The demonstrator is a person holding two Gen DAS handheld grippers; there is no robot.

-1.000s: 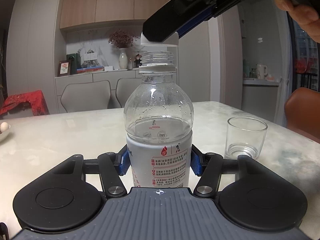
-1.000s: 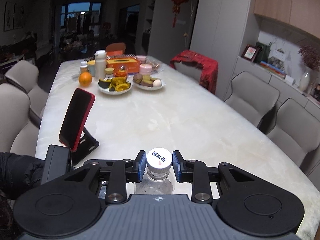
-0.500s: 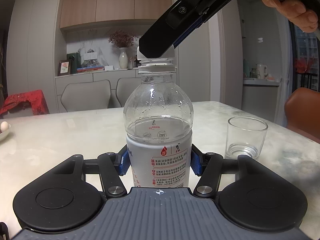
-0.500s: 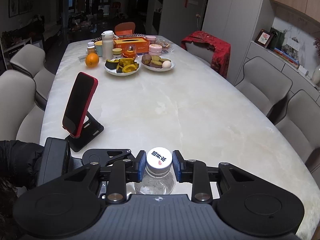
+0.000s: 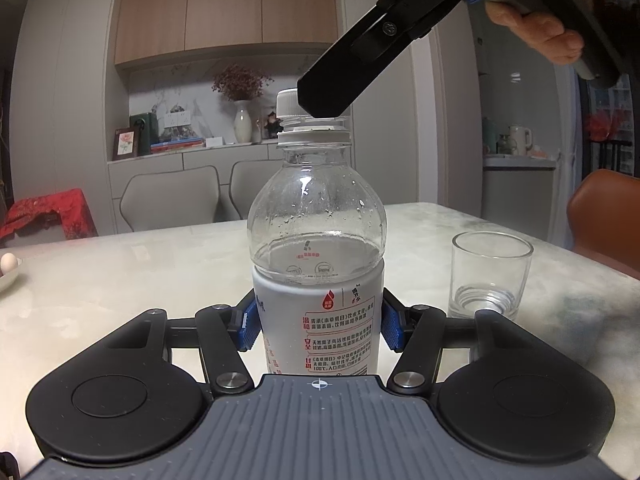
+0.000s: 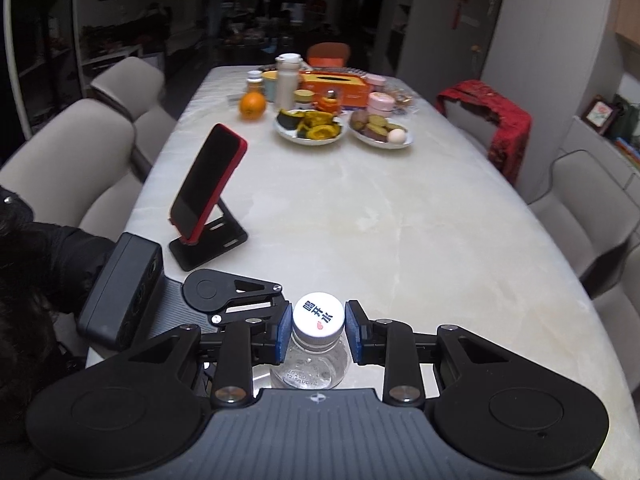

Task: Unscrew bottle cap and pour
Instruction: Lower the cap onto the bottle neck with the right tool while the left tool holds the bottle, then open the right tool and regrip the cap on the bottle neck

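Left gripper [image 5: 318, 326] clamps the bottle [image 5: 318, 280] at its labelled lower body, blue pads pressed to either side, and the bottle stands upright on the marble bench [image 5: 120, 280]. It holds water up to about the top of the label — droplets cling inside the clear shoulder above. Right gripper [image 6: 318, 330] reaches in from the upper right of the left wrist view, a hand [image 5: 544, 32] on its handle. Its two blue pads sit against opposite sides of the white cap [image 6: 319, 317], closed on it. In the left wrist view the cap appears at the top of the neck with some thread showing beneath it; whether it is free of the thread I cannot tell. An empty glass [image 5: 490, 276] stands on the bench just right of the bottle, apart from it. Farther along the bench a red phone [image 6: 208, 186] leans on a black stand — beyond it are plates of food [image 6: 310, 126] and an orange [image 6: 252, 105].
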